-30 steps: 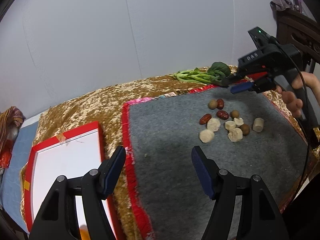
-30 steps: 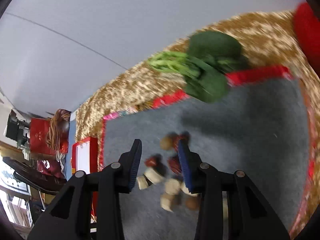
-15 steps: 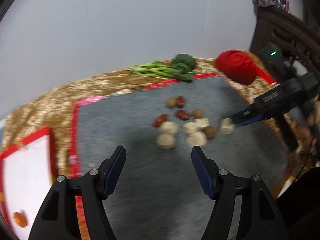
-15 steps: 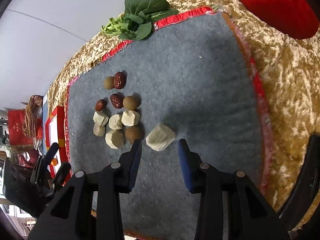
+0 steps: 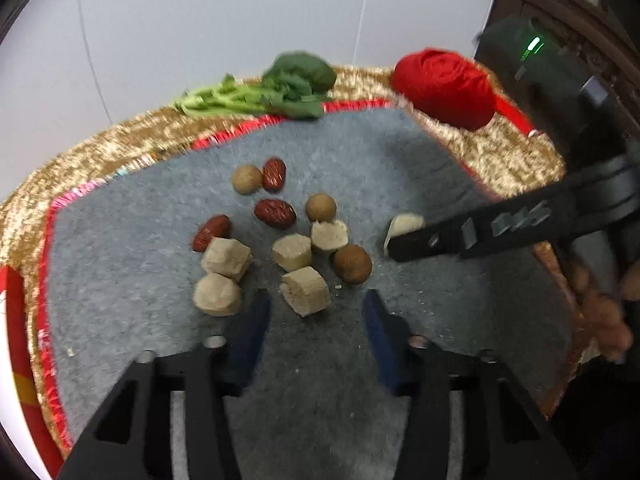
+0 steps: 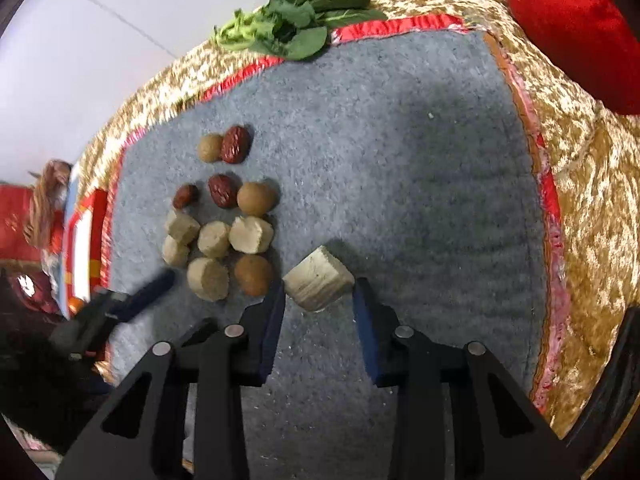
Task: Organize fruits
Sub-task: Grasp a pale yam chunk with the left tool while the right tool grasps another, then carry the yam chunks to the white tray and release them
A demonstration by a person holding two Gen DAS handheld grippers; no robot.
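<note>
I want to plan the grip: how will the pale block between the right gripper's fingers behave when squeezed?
The pale block has flat faces, so it will probably sit still, not roll. Its grainy surface suggests it may crumble under hard pressure. The right gripper is open around it, and the block looks light.

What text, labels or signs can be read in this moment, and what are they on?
Raised lettering on the side of the right gripper, seen from the left wrist view: blurred, not readable.
Green indicator light on the dark unit above that gripper: lit, no characters.
White tray with a red border: no print can be made out.
Nothing readable on the grey mat, the fruits or the leafy greens.
</note>
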